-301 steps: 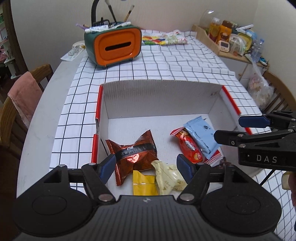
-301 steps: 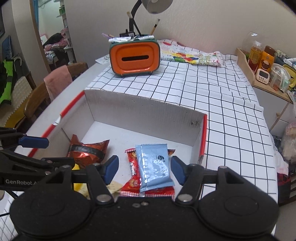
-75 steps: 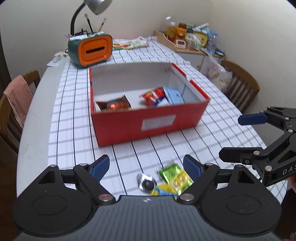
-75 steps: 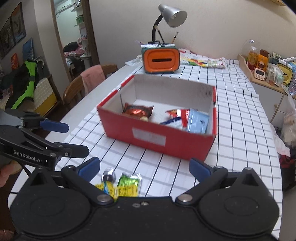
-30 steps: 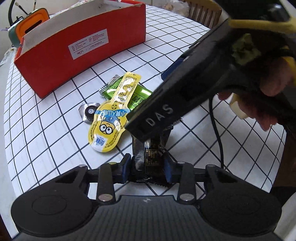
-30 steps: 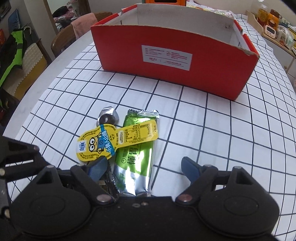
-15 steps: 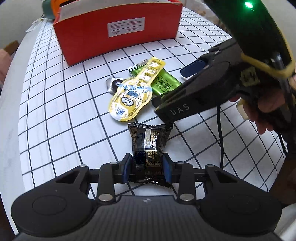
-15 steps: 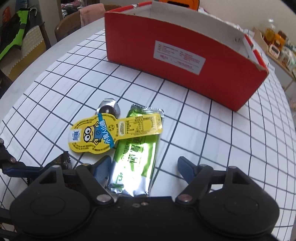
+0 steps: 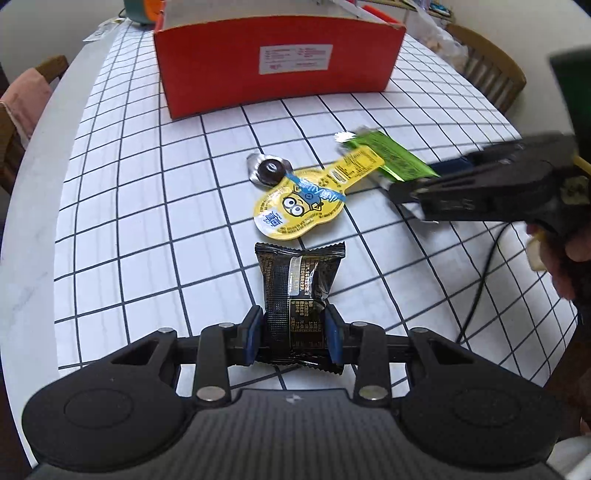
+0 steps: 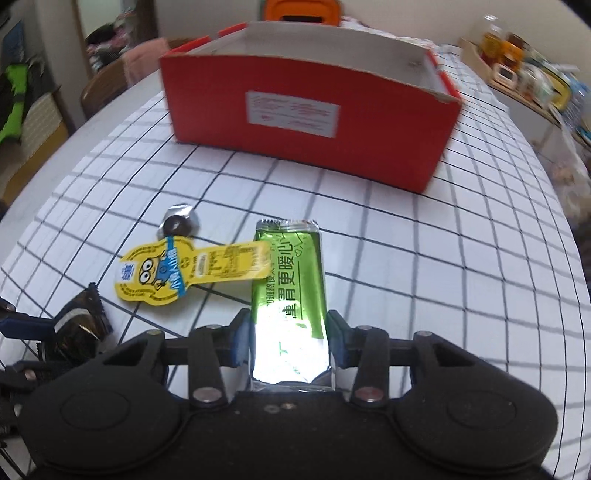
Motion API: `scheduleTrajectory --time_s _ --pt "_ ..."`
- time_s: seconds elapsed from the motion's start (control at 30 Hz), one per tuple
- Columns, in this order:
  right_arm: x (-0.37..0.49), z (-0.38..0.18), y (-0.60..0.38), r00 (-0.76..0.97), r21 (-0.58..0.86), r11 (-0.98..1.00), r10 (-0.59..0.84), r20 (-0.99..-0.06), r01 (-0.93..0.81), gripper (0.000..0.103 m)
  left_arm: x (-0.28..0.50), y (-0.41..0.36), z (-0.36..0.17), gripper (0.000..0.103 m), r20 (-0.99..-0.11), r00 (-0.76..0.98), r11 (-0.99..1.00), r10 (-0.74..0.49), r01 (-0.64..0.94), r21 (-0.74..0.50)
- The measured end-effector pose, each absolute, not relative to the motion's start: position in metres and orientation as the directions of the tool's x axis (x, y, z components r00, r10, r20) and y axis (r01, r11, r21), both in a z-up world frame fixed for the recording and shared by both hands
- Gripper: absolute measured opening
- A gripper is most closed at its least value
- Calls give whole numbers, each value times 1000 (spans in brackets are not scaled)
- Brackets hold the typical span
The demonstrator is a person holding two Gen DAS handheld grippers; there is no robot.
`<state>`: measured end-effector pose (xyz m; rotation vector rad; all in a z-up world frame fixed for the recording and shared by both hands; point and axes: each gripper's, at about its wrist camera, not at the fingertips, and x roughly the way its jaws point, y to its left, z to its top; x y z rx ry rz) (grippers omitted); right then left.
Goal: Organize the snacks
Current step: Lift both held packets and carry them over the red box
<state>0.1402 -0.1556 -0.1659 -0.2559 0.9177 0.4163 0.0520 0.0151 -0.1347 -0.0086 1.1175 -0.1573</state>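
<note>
My left gripper (image 9: 293, 338) is shut on a black snack packet (image 9: 297, 284) and holds it just above the checked tablecloth. My right gripper (image 10: 288, 338) is shut on a green foil packet (image 10: 290, 273); it also shows in the left wrist view (image 9: 391, 157). A yellow minion pouch (image 9: 306, 203) lies between them, its neck over the green packet's edge (image 10: 184, 267). A small silver-wrapped chocolate (image 9: 269, 170) lies beside the pouch. The red box (image 9: 277, 59) stands behind, open at the top (image 10: 314, 92).
The round table's edge (image 9: 33, 192) curves along the left. Wooden chairs stand at the left (image 9: 22, 107) and far right (image 9: 487, 62). An orange tissue holder (image 10: 299, 11) is behind the box. A shelf of bottles (image 10: 524, 70) is at the right.
My right gripper has closed on the green packet and lifted its near end. My left gripper has kept hold of the black packet and drawn back a little from the pouch.
</note>
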Motion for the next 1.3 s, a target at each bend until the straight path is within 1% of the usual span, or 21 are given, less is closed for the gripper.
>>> scheduleTrajectory --time_s 0.17,0.33,0.53,0.77,1.1,1.3 --pt "134 -159 -181 519 61 921 272 -811 -386 42 54 21 -129 34 -888 441 991 -129 84 -102" --pt "122 -146 -191 530 99 922 301 -793 -375 42 55 25 -119 34 -878 461 991 -133 62 -117" --pt "119 -121 -194 564 107 916 327 -758 -387 42 62 24 -99 34 -857 497 990 -139 50 -132" --pt "139 -90 -195 607 93 911 340 -718 -401 42 83 23 -70 34 -817 561 991 -133 55 -123" --pt "188 -56 -194 667 75 914 346 -660 -399 42 133 18 -36 34 -764 638 995 -96 70 -66" --pt "222 -40 -187 689 54 914 342 -639 -403 42 165 16 -23 34 -747 660 997 -78 61 -50"
